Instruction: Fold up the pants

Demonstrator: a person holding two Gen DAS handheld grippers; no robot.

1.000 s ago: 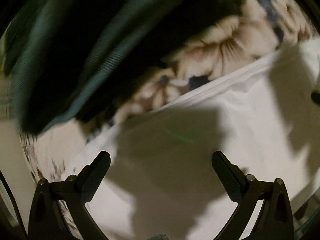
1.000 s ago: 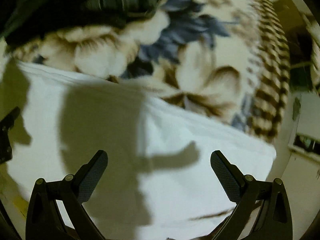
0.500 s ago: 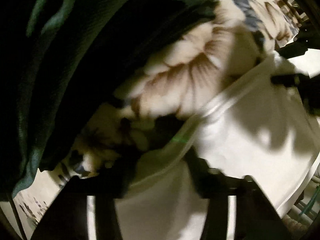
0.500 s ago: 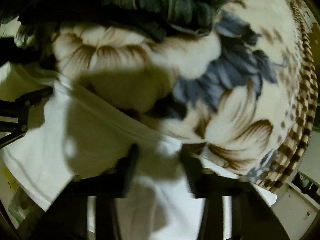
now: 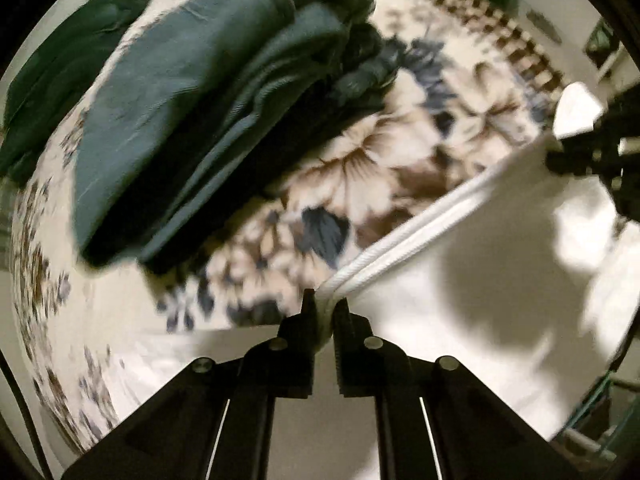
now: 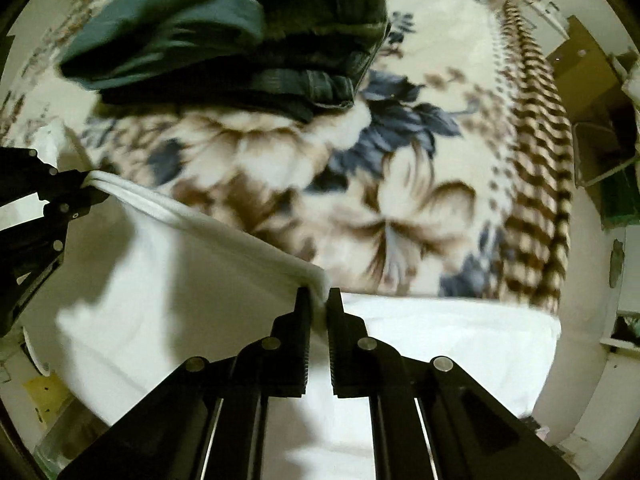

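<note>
White pants (image 5: 460, 300) lie over the near part of a flowered blanket (image 5: 360, 184). My left gripper (image 5: 325, 307) is shut on one corner of their thick white hem (image 5: 400, 240). My right gripper (image 6: 319, 295) is shut on the other corner of the same hem (image 6: 192, 216). The hem is lifted and stretched between the two grippers. The right gripper shows at the right edge of the left wrist view (image 5: 592, 156), and the left gripper at the left edge of the right wrist view (image 6: 44, 200).
A pile of dark teal garments (image 5: 192, 92) lies on the blanket beyond the pants, also in the right wrist view (image 6: 240, 40). The blanket's brown checked border (image 6: 536, 160) runs along the far right. A brown box (image 6: 588, 76) and furniture stand past that edge.
Both grippers went from open above the white pants to shut on the hem corners, and have lifted the hem up off the blanket.
</note>
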